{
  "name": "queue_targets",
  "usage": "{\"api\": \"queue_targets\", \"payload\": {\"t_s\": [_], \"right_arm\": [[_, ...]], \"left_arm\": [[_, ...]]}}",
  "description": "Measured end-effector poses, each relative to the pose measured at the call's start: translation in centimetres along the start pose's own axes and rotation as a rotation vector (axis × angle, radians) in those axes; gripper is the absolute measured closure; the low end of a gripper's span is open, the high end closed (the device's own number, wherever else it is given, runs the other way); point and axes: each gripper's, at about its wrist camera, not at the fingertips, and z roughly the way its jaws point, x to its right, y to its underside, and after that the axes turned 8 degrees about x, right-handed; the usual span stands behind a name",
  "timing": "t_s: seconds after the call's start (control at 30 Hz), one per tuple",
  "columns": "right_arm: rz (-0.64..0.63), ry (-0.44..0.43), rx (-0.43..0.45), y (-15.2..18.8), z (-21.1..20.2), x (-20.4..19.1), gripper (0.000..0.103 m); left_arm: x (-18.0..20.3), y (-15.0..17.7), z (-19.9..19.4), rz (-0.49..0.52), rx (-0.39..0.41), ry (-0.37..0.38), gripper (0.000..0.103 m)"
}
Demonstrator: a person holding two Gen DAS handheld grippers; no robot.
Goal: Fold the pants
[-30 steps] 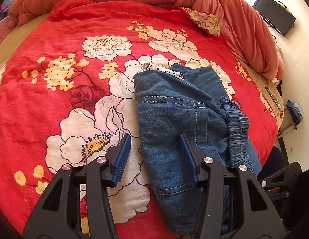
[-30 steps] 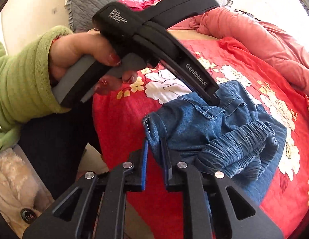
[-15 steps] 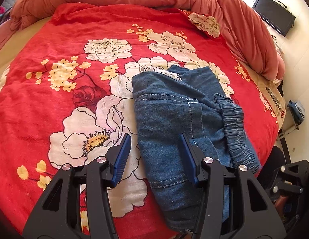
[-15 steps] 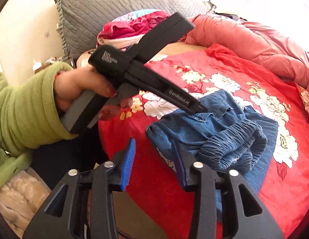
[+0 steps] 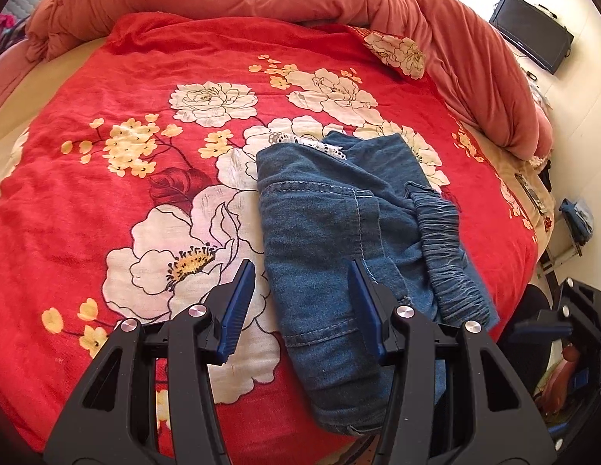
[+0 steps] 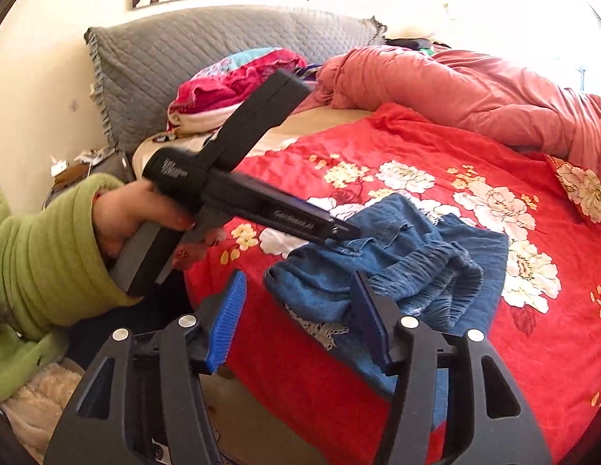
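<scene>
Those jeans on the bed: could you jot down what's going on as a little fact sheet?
item: blue jeans, folded into a bundle
lying on: red flowered blanket
waistband: elastic, bunched along one side
trim: white lace peeking out at the far end
left gripper: open, hovering above the jeans
right gripper: open, jaws have just been opening, nothing gripped
holder: hand in a green sleeve

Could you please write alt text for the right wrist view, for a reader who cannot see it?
Folded blue denim pants lie on a red floral bedspread, with the open right gripper just released and empty in front of them. A green-sleeved hand holds the black left gripper over the pants.
</scene>
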Motion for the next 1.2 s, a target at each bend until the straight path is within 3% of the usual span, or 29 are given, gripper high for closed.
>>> {"api": "queue_targets", "payload": {"t_s": [0.23, 0.27, 0.3, 0.57, 0.63, 0.73, 0.9, 1.2], "right_arm": [[0.05, 0.056, 0.049, -0.6, -1.4, 1.4, 0.039], [0.057, 0.068, 0.054, -0.6, -1.5, 1.6, 0.036], [0.066, 0.082, 0.06, -0.7, -1.7, 1.8, 0.027], [0.157, 0.153, 0.099, -1.0, -2.9, 4.2, 0.025], [0.17, 0.177, 0.108, -1.1, -3.2, 4.7, 0.014], [0.192, 0.21, 0.123, -1.1, -3.8, 5.4, 0.01], [0.22, 0.264, 0.131, -1.2, -4.3, 6.7, 0.008], [0.289, 0.375, 0.093, -1.1, -3.8, 9.6, 0.007]], "left_arm": [[1.0, 0.2, -2.4, 0.013, 0.047, 0.003, 0.06], [1.2, 0.2, -2.7, 0.016, 0.053, 0.002, 0.056], [1.5, 0.2, -3.2, 0.023, 0.066, 0.002, 0.05], [2.9, 0.0, -5.8, 0.054, 0.123, -0.004, 0.037], [3.1, -0.1, -6.4, 0.062, 0.136, -0.006, 0.033], [3.3, -0.2, -7.0, 0.069, 0.152, -0.014, 0.026], [3.5, -0.4, -7.5, 0.079, 0.173, -0.02, 0.015], [2.7, -0.4, -6.0, 0.07, 0.165, -0.089, 0.01]]}}
